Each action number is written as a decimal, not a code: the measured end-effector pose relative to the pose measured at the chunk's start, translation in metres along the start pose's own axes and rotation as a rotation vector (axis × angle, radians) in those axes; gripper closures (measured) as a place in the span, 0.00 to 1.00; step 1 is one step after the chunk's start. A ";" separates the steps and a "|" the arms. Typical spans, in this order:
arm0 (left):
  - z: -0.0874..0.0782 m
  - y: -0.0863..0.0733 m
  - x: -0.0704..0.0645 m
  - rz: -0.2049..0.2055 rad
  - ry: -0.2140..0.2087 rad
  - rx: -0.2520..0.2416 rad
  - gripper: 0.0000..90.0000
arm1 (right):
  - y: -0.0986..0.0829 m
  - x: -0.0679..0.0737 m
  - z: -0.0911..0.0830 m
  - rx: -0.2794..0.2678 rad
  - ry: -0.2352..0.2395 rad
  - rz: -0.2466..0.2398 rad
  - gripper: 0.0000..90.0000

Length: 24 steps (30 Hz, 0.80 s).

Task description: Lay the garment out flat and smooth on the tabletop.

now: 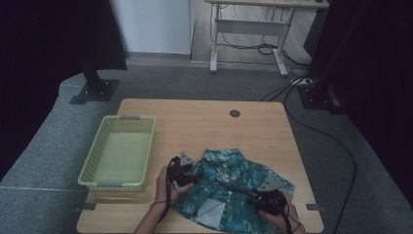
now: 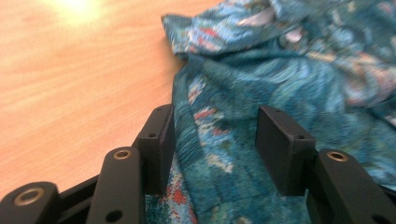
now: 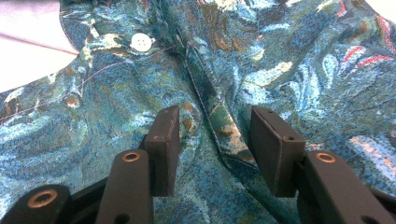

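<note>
A teal patterned shirt [image 1: 234, 183] lies crumpled on the near half of the wooden table [image 1: 204, 122]. My left gripper [image 1: 187, 178] sits at the shirt's left edge, open, its jaws straddling the hem of the shirt [image 2: 210, 140]. My right gripper [image 1: 260, 195] rests on the shirt's right part, open, its jaws either side of a raised fold [image 3: 219, 121] of the shirt [image 3: 280, 60]. A white button [image 3: 141, 42] shows further ahead, next to a pale inner flap [image 3: 28, 42].
A light green plastic basket [image 1: 119, 152] stands at the table's left side with nothing in it. A small dark round cap [image 1: 234, 113] is set in the far tabletop. Beyond the table are a desk frame [image 1: 248, 34], floor cables and black stand bases.
</note>
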<state>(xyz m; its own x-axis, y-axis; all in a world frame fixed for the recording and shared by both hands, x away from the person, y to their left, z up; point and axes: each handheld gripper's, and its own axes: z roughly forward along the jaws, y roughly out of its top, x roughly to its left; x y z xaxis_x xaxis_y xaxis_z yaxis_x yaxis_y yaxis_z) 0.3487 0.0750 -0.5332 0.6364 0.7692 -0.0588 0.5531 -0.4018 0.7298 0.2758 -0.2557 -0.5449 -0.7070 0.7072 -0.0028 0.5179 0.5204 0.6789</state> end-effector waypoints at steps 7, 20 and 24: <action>0.005 -0.015 0.000 0.052 0.012 -0.008 0.85 | -0.001 0.001 0.000 -0.006 -0.005 0.003 0.59; -0.015 -0.003 0.022 0.013 0.043 -0.111 1.00 | -0.001 0.000 0.000 -0.007 -0.004 0.003 0.59; -0.017 0.008 0.032 0.006 0.079 -0.097 1.00 | -0.001 0.000 0.000 -0.005 -0.003 0.002 0.59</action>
<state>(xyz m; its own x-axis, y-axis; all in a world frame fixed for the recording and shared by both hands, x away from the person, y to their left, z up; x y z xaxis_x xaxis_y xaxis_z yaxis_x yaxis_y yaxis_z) 0.3637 0.1051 -0.5177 0.5930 0.8052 -0.0032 0.4923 -0.3594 0.7928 0.2755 -0.2557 -0.5454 -0.7044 0.7098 -0.0038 0.5167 0.5164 0.6829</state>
